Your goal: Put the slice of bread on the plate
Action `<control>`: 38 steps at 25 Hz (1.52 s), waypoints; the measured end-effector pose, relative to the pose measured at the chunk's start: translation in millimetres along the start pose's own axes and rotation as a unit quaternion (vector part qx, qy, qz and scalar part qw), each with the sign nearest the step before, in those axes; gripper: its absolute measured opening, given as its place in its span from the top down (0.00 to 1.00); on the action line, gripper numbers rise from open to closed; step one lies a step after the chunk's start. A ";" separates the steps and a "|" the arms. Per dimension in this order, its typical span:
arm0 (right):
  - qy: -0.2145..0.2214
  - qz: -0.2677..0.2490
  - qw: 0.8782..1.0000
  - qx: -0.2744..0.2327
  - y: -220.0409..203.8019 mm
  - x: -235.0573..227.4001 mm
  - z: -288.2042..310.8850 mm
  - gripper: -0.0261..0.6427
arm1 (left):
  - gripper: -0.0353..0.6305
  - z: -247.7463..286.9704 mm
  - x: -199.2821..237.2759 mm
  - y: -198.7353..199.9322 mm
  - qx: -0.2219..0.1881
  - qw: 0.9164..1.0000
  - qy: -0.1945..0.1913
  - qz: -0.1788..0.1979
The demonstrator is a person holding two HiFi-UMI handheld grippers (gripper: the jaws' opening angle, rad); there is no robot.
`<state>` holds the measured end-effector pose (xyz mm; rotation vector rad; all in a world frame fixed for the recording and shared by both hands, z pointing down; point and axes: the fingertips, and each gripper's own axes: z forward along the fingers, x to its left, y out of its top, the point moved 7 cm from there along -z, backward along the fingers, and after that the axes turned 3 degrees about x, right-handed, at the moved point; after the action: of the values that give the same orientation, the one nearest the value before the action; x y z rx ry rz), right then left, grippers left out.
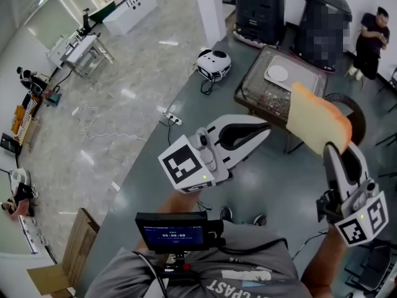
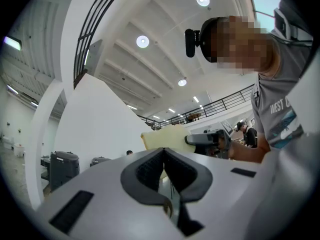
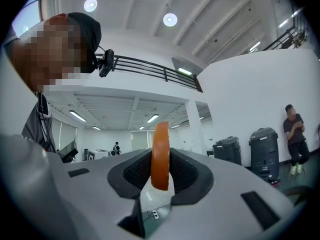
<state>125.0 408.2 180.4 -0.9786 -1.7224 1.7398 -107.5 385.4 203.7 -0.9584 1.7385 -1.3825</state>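
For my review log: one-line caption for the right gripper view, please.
Right hand-held gripper pinching a slice of bread edge-on, orange crust showing.

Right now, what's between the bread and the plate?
Only a stretch of table, in the head view: the right gripper holds the bread short of the plate.

The left claw (image 2: 163, 156) has its jaws together, empty; beyond, the right claw (image 2: 206, 140) holds the bread slice (image 2: 165, 137).

I see bright, even light from round ceiling lamps (image 2: 142, 41); both gripper views bend hard at their dark edges, and the floor (image 1: 124, 92) glare seems mild.
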 end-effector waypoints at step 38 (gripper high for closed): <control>0.021 0.022 1.000 0.007 11.5 -157.1 50.3 0.83 | 0.93 106.5 84.7 -27.5 0.042 0.998 0.038 0.000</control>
<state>184.4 254.1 188.6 -1.0459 -1.6738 1.7434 -51.7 258.3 205.0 -0.8695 1.7207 -1.4982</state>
